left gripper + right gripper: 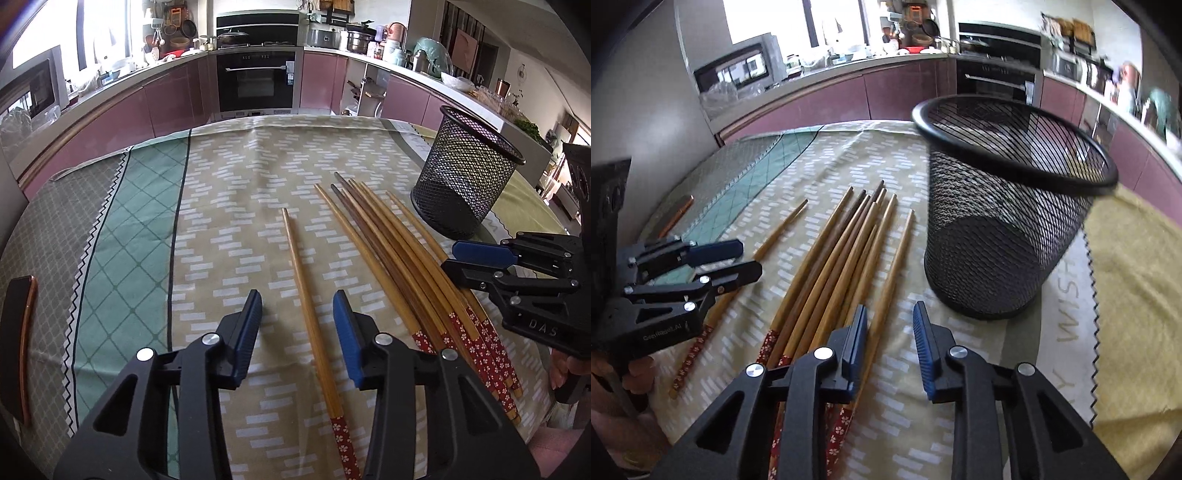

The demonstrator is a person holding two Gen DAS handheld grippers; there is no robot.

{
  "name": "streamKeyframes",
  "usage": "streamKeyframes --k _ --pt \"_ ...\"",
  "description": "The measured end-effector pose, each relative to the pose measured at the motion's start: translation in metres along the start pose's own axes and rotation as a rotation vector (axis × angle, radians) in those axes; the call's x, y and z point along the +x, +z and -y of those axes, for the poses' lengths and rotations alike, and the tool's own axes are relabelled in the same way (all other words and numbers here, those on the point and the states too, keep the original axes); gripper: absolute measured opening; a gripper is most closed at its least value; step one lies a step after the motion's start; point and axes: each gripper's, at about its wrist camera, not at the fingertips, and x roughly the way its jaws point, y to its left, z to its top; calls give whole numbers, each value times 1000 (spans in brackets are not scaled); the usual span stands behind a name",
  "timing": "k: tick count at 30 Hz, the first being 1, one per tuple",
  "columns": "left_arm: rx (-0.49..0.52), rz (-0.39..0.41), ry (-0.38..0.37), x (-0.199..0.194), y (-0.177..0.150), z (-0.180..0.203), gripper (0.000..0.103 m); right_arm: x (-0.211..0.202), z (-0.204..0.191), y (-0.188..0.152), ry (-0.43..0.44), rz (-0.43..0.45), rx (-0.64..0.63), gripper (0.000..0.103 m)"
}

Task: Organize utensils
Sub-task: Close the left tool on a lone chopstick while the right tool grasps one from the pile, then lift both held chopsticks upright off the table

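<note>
Several wooden chopsticks (406,258) with red flowered ends lie bundled on the tablecloth, also seen in the right wrist view as chopsticks (831,266). One single chopstick (306,295) lies apart to their left. My left gripper (297,299) is open and straddles this single chopstick, with a gap on each side. My right gripper (890,310) is open low over the right edge of the bundle, the outermost stick running beside its left pad. A black mesh cup (997,240) stands upright just beyond it.
A dark flat object with a copper edge (18,350) lies at the table's left edge. A yellow cloth (1137,295) covers the table to the right of the cup. The patterned tablecloth (240,166) stretches ahead; kitchen cabinets and an oven (256,83) stand behind.
</note>
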Motion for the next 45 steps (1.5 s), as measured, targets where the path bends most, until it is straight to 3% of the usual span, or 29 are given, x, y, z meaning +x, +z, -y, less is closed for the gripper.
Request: streamKeyframes --k 3,4,6,7,8,16,20,34,45 --pt "0 -6 -1 1 3 1 38 3 -2 1 4 4 -3 19" --pt "-2 -6 0 1 4 2 33 4 -1 2 24 3 6 12" --pt "-7 -6 4 3 6 2 24 5 1 2 41 4 19 8" --pt "-14 -6 2 3 7 2 12 4 2 2 49 6 28 7" --pt "-26 -7 -5 4 7 1 9 5 1 2 55 9 34 7" --pt "-79 7 -33 -3 6 -5 7 -10 6 0 116 57 68 6" --pt "-77 31 -78 -17 10 -4 7 -32 12 1 199 117 76 6" --pt "-42 241 -328 -106 50 12 7 -106 41 21 279 358 118 6" --pt "-52 422 -417 -155 108 27 7 -144 65 58 242 516 98 6"
